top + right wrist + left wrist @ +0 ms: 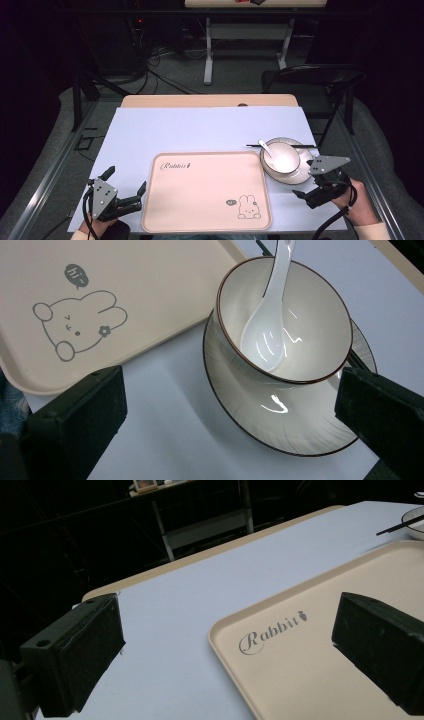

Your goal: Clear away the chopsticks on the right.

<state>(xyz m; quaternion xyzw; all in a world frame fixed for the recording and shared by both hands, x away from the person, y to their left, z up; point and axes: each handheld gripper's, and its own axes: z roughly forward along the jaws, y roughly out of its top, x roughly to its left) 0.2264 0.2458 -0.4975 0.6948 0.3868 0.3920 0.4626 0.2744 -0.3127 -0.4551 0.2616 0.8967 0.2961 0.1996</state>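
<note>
At the table's near right corner, the right gripper hovers, jaws apart and empty, just short of the plate. On that plate sits the bowl with a spoon resting inside, right beside the tray. At the near left corner the left gripper gapes wide, empty, straddling the tray's left edge.

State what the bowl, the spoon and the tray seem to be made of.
Bowl: likely glazed ceramic; glossy with bright glints and a dark rim line. Spoon: white glazed ceramic, similarly shiny. Tray: probably matte plastic; dull beige with printed rabbit.
</note>
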